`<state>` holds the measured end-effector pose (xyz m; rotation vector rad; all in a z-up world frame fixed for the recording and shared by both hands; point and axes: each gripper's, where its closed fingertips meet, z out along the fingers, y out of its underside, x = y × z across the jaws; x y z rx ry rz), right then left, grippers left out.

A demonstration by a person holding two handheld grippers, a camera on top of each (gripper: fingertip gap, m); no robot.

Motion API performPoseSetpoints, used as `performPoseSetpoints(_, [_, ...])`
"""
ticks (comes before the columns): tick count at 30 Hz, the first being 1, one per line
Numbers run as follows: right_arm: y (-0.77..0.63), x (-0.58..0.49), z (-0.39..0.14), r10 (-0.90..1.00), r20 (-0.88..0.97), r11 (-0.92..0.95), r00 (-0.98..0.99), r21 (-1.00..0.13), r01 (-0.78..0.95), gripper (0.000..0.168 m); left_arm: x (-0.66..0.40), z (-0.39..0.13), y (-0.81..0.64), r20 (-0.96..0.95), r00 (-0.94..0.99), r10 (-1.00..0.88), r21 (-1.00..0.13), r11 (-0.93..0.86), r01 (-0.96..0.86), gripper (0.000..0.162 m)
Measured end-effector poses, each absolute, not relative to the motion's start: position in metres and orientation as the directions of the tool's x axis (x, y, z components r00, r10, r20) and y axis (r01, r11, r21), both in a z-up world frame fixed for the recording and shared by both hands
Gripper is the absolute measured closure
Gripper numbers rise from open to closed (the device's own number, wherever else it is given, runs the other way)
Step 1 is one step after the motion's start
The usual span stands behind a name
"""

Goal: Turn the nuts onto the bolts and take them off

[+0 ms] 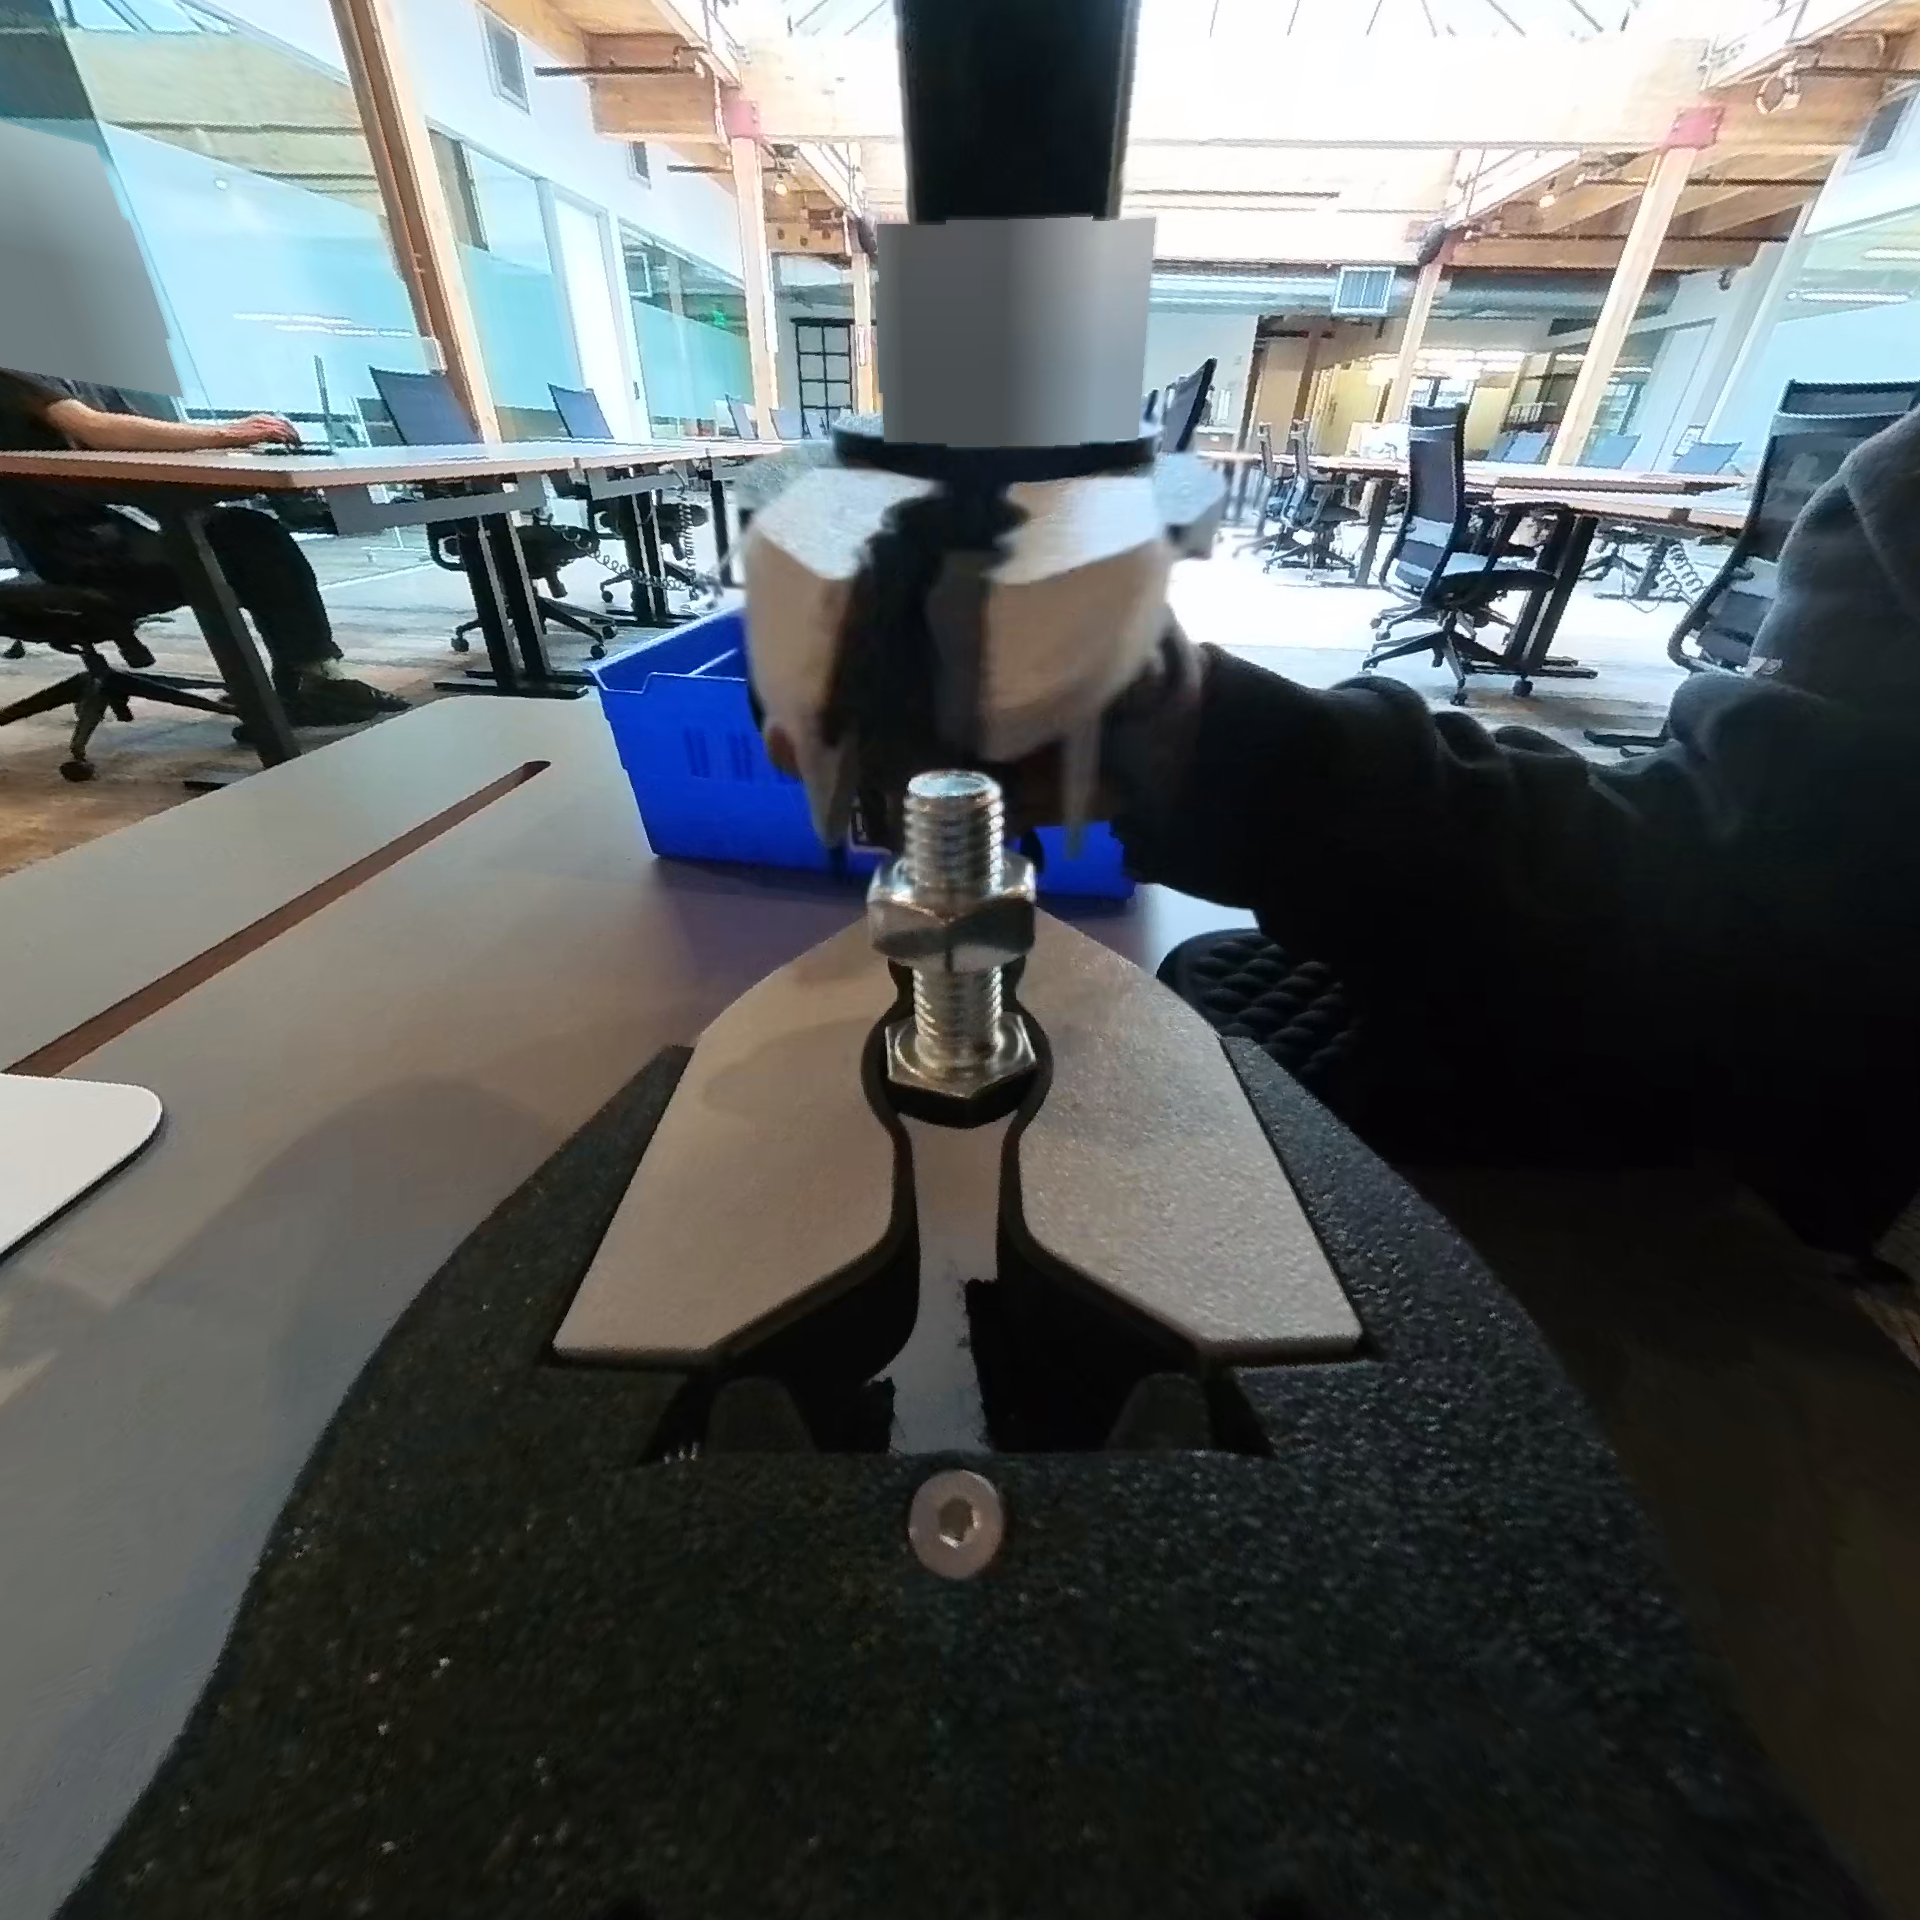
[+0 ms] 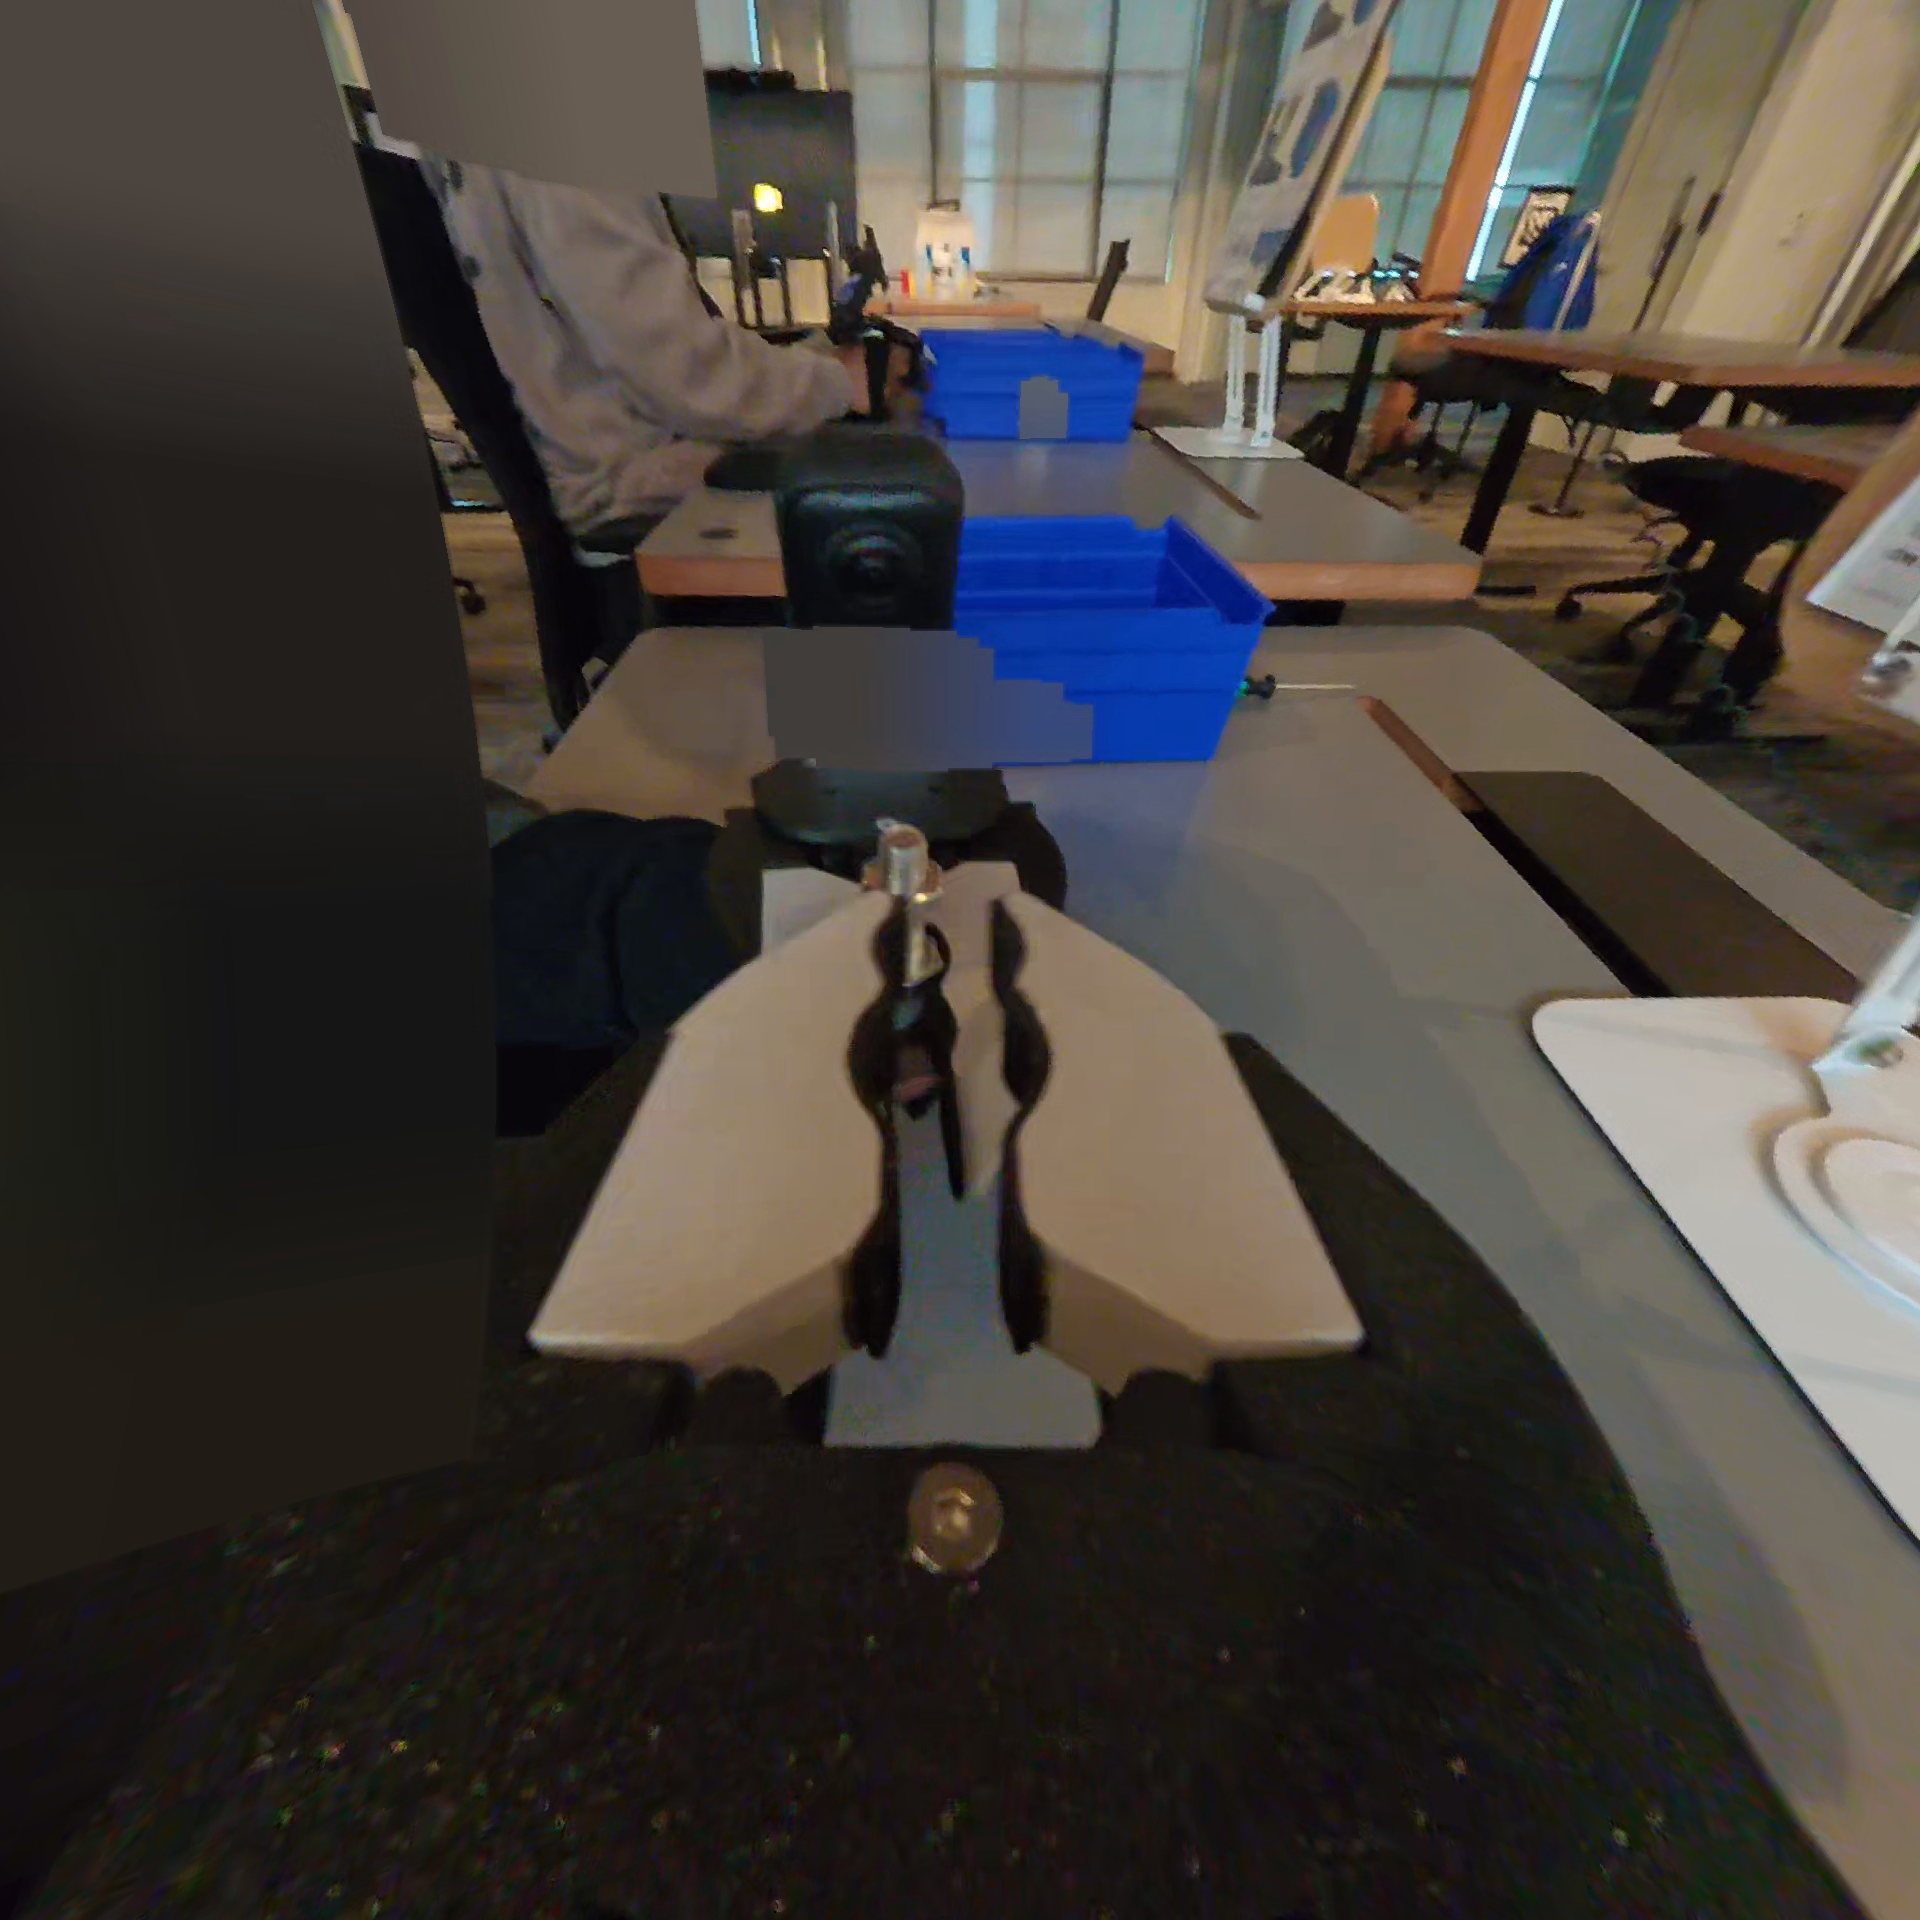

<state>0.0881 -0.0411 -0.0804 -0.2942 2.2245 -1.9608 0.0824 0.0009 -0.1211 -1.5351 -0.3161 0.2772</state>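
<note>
Office desk | left gripper jaws clamp bolt head, nut midway | right gripper jaws narrowly parted | labels masked

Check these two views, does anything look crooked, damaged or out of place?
Nothing stands out. The silver threaded steel bolt stands upright, clamped by its head in the left gripper, with the silver hex nut sitting level on its threads. The right gripper hovers open above it.

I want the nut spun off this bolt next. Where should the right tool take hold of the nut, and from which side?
Grip the nut across two opposite flat faces of its hexagon, coming down from above over the bolt's free threaded end. The bolt stands upright, its head clamped in the left tool, and the nut sits partway up the thread, clear of those fingers. The right tool hangs just above, slightly open.
</note>
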Motion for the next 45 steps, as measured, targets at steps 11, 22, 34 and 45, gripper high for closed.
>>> performPoseSetpoints(11, [-0.040,0.074,-0.082,-0.169,0.011,0.133,-0.986,-0.990,-0.034,0.168,0.084,-0.120,0.001,0.027,0.932,0.360,-0.999,0.025,0.019,0.150])
performPoseSetpoints(22, [-0.060,0.098,-0.095,-0.242,0.035,0.217,-0.970,-0.972,-0.089,0.135,0.085,-0.123,0.004,0.022,0.937,0.350,-1.000,0.009,0.021,0.152])
performPoseSetpoints(34, [-0.057,0.096,-0.084,-0.230,-0.007,0.161,-0.973,-0.987,-0.031,0.116,0.084,-0.123,0.003,0.028,0.936,0.351,-1.000,0.012,0.025,0.151])
performPoseSetpoints(45, [-0.033,0.070,-0.080,-0.140,-0.006,0.127,-0.990,-0.992,-0.012,0.158,0.084,-0.122,0.002,0.032,0.937,0.347,-0.999,0.025,0.025,0.150])
